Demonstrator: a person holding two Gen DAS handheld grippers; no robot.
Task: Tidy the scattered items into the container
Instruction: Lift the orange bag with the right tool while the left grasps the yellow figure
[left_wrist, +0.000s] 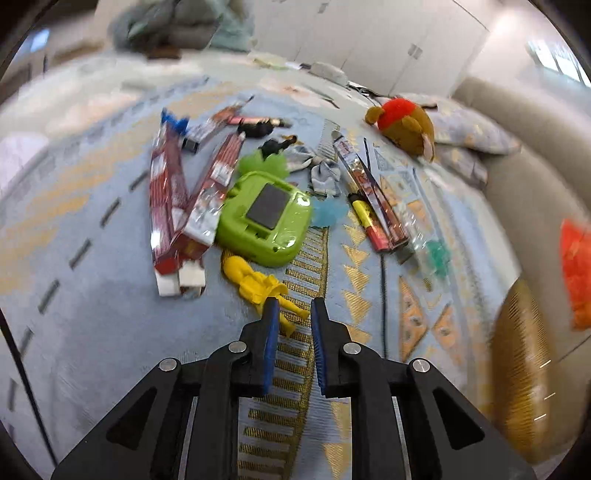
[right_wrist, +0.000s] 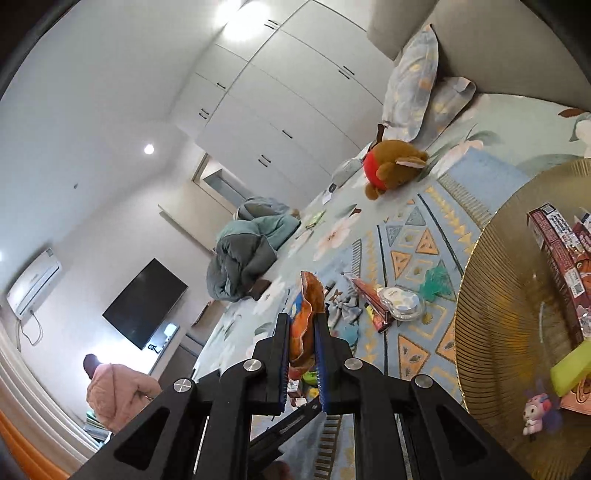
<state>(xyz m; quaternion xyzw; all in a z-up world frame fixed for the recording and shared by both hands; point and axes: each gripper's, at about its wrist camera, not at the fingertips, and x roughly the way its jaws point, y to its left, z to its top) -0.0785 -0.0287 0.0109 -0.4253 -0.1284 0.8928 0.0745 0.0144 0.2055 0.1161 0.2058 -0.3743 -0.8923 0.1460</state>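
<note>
My left gripper (left_wrist: 294, 306) is shut with nothing between its blue pads, just short of a yellow toy figure (left_wrist: 255, 284) lying on the patterned bedspread. Beyond it lie a green handheld game (left_wrist: 266, 218), long red packets (left_wrist: 166, 192), a red and yellow pack (left_wrist: 373, 218) and a teal toy (left_wrist: 437, 258). My right gripper (right_wrist: 302, 321) is shut on a crinkled orange packet (right_wrist: 304, 314), lifted above the bed. To its right is the gold ribbed container (right_wrist: 498, 295), with red boxes (right_wrist: 557, 258) and a pink toy (right_wrist: 535, 410) in it; its rim (left_wrist: 517, 350) shows in the left wrist view.
A brown plush bear with a red cap (right_wrist: 391, 162) lies near the pillows (right_wrist: 413, 81). A bundled grey-green duvet (right_wrist: 240, 258) sits at the far end of the bed. A person in a pink jacket (right_wrist: 114, 391) stands below the wall television (right_wrist: 144, 302).
</note>
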